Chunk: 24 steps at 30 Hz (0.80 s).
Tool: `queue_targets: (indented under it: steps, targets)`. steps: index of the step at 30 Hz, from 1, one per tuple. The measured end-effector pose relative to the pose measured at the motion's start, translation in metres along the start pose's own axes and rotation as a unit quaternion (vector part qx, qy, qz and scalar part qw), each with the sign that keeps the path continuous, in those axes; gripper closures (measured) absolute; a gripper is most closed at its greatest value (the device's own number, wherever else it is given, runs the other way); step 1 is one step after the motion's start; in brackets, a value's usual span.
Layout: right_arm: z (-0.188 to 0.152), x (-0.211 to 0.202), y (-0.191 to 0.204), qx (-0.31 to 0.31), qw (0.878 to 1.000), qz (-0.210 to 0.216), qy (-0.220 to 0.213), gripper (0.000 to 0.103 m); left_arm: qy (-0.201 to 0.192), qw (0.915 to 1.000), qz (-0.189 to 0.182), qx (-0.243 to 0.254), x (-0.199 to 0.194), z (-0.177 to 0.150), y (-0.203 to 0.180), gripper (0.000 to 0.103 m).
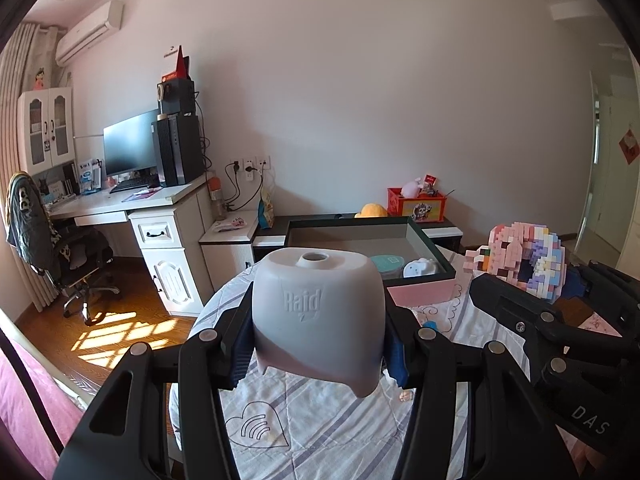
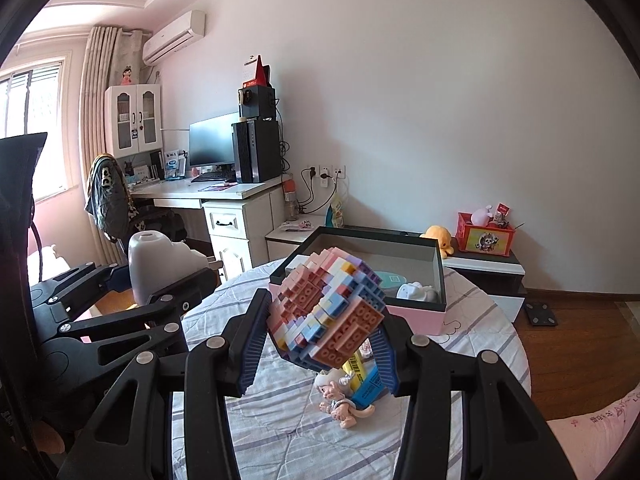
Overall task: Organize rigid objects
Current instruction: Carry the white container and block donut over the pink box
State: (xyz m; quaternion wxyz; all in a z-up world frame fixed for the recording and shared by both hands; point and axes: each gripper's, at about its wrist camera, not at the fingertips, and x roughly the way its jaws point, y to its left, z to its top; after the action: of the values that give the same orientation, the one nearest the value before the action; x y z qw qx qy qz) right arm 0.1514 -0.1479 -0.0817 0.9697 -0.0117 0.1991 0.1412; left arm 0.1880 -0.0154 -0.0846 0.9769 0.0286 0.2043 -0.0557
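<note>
Your left tool (image 1: 318,344) grips the grey Raid housing (image 1: 318,312) at frame centre; your right tool (image 2: 320,344) clamps the brick model (image 2: 326,312).

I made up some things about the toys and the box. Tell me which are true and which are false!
1. The left gripper holds a grey Raid holder. True.
2. The right gripper is empty. False: its fingers are shut on a brick model.
3. The box has nothing in it. False: a teal lid and a white toy lie inside.
4. A monkey figure lies on the bedspread under the brick model. True.
5. The Raid holder is resting in the box. False: it is held up in front of the box, above the bedspread.
</note>
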Motion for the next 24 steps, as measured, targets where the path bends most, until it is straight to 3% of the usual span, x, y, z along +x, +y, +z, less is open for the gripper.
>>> queue_targets:
  steps: [3, 7, 12, 17, 20, 24]
  targets:
    - [0.008, 0.011, -0.011, -0.001, 1.0, 0.0, 0.001, 0.055, 0.008, 0.9998, -0.016, -0.002, 0.023, 0.017, 0.003, 0.049]
    - [0.032, 0.033, -0.029, -0.004, 1.0, -0.003, 0.0, 0.055, 0.01, 0.9999, -0.011, 0.004, 0.062, 0.046, 0.007, 0.049]
    - [0.06, 0.079, -0.058, 0.001, 1.0, -0.004, 0.017, 0.055, 0.036, 0.9991, -0.016, 0.011, 0.131, 0.079, 0.007, 0.049]
    - [0.075, 0.151, -0.082, 0.002, 0.998, -0.007, 0.062, 0.055, 0.115, 0.9927, -0.035, 0.002, 0.224, 0.091, 0.01, 0.049]
    - [0.073, 0.201, -0.099, 0.023, 0.994, 0.008, 0.105, 0.055, 0.159, 0.9869, -0.025, 0.011, 0.275, 0.086, 0.007, 0.049]
    - [0.06, 0.261, -0.116, 0.04, 0.986, 0.007, 0.16, 0.055, 0.224, 0.9742, -0.016, 0.02, 0.337, 0.071, 0.005, 0.049]
